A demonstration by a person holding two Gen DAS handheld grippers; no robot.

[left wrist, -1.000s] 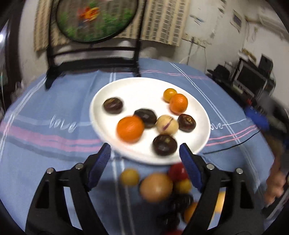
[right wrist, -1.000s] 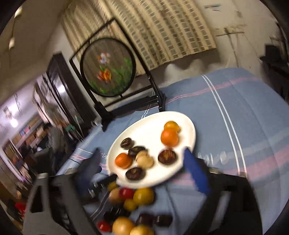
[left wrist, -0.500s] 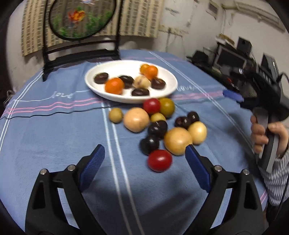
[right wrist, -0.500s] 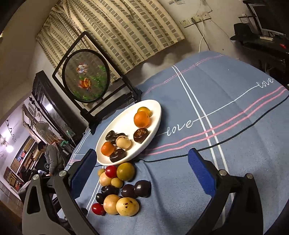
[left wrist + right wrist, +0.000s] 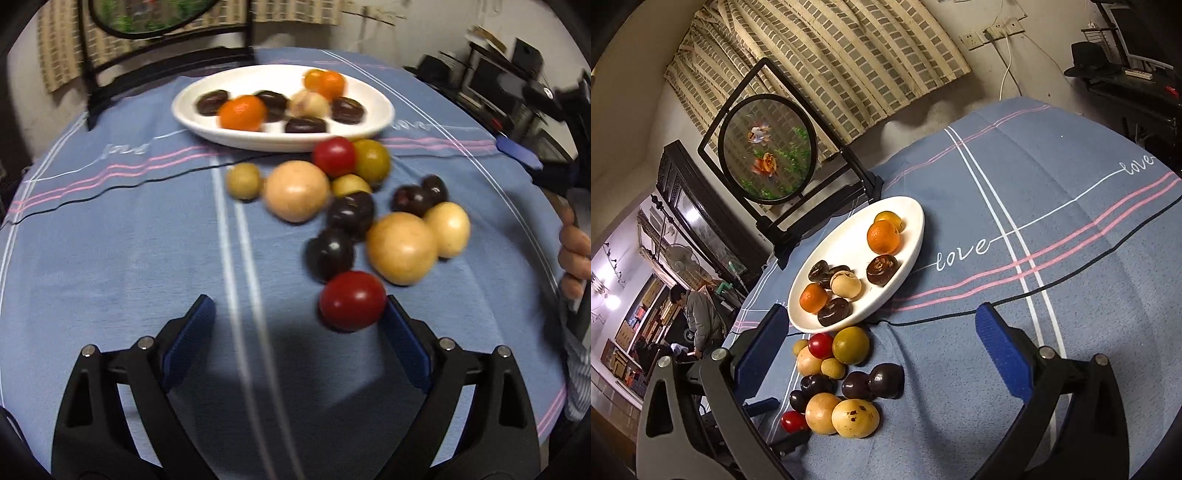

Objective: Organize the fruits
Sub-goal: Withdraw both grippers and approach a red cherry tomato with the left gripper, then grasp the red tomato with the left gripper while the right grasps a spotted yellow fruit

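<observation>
Here we hold both the left gripper (image 5: 295, 332) and right gripper (image 5: 882, 332) wide apart, the left's right pad beside a red tomato (image 5: 351, 300).

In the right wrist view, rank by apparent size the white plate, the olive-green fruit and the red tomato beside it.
1. white plate
2. olive-green fruit
3. red tomato
The fruits touch, so nearness hardly skews them.

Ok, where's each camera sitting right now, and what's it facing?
Left wrist: on the left hand-held gripper, low over the tablecloth, facing the near red fruit and white plate; both open fingers show.
Right wrist: on the right hand-held gripper, higher, looking down; open fingers show.
Shared: plate, loose fruit.
</observation>
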